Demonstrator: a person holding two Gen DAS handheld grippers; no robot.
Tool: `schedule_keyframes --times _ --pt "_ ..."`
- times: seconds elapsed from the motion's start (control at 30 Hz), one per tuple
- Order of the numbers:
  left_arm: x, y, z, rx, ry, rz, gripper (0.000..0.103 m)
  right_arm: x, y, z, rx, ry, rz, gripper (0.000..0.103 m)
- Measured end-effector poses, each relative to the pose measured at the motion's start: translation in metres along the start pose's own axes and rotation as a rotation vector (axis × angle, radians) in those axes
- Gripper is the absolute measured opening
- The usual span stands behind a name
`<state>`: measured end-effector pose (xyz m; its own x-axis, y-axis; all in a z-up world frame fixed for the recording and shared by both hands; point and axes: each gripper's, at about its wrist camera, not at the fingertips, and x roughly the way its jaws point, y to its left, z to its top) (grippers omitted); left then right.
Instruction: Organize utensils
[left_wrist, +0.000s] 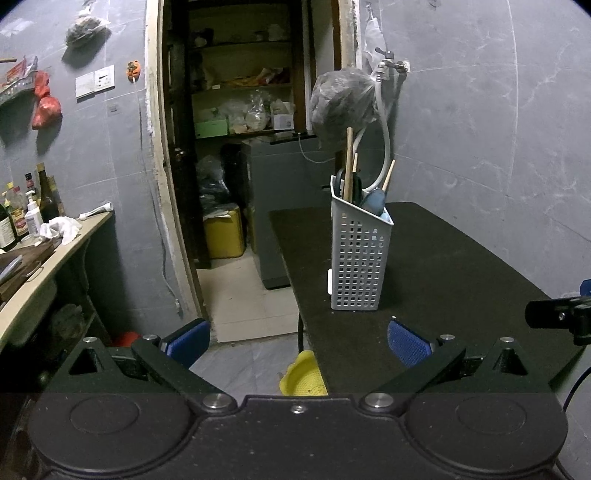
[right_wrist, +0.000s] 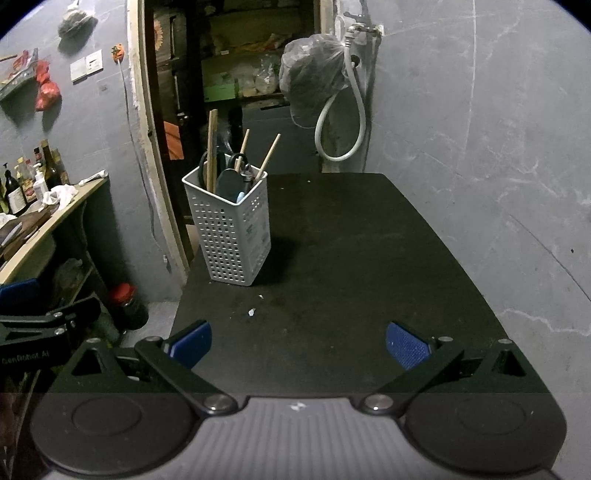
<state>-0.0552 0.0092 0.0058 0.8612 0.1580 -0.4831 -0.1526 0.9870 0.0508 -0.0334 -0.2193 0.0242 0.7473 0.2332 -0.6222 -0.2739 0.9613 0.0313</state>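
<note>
Left tool (left_wrist: 298, 343): spread wide, holding nothing, at the counter's near left edge.
Right tool (right_wrist: 298, 343): spread wide, holding nothing, over the counter (right_wrist: 351, 258).
Basket (right_wrist: 231, 229): upright at 11 o'clock on the counter, near its left edge.
Utensils (right_wrist: 236, 173): standing in the basket, wooden handles up.

— What's that on the black surface (right_wrist: 351, 240)?

— A pale grey perforated plastic utensil holder (right_wrist: 231, 225), tall with square holes, standing upright near the left edge, towards the far end.

— And inside it?

— Utensils, all handle-up or leaning: a long flat wooden stick (right_wrist: 211, 147), two thinner wooden handles (right_wrist: 269, 155) tilting right, a dark blue-grey rounded spatula head (right_wrist: 228, 184), and dark scissor-like loops I can't make out clearly.
</note>
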Motion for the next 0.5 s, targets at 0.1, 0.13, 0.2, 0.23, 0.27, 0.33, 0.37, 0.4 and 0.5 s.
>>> schedule_keyframes --times 0.1,0.13,0.2,0.23,0.27,0.33,0.37,0.4,0.5 --pt "-0.0014 -0.0006 0.0001 0.000 -0.003 0.002 0.102 -0.0006 0.0004 -0.0005 -0.003 0.000 0.005 0.103" --pt "-0.0021 -0.0006 0.0000 0.000 -0.005 0.000 0.102 -0.0013 0.0001 -0.0005 -0.003 -0.002 0.005 0.103" --pt "-0.0019 -0.0012 -0.0005 0.002 -0.006 0.000 0.102 -0.0020 0.0006 -0.0004 -0.005 -0.004 0.005 0.103" --pt "-0.0021 -0.0011 -0.0005 0.002 -0.007 0.000 0.102 -0.0020 0.0010 -0.0006 -0.006 -0.004 0.006 0.103" --pt "-0.0019 -0.0013 -0.0006 0.001 -0.007 0.001 0.102 -0.0025 0.0021 -0.0014 -0.008 -0.002 0.007 0.103" --pt "-0.0020 -0.0014 -0.0008 0.002 -0.009 0.001 0.102 -0.0024 0.0024 -0.0016 -0.010 0.000 0.008 0.103" --pt "-0.0023 -0.0018 -0.0009 0.001 -0.009 0.001 0.102 -0.0030 0.0022 -0.0015 -0.009 0.000 0.008 0.103" --pt "-0.0023 -0.0018 -0.0010 0.001 -0.010 0.001 0.102 -0.0029 0.0024 -0.0016 -0.009 0.000 0.008 0.103" --pt "-0.0027 -0.0018 -0.0012 0.001 -0.011 0.001 0.102 -0.0032 0.0022 -0.0014 -0.010 0.002 0.008 0.103"
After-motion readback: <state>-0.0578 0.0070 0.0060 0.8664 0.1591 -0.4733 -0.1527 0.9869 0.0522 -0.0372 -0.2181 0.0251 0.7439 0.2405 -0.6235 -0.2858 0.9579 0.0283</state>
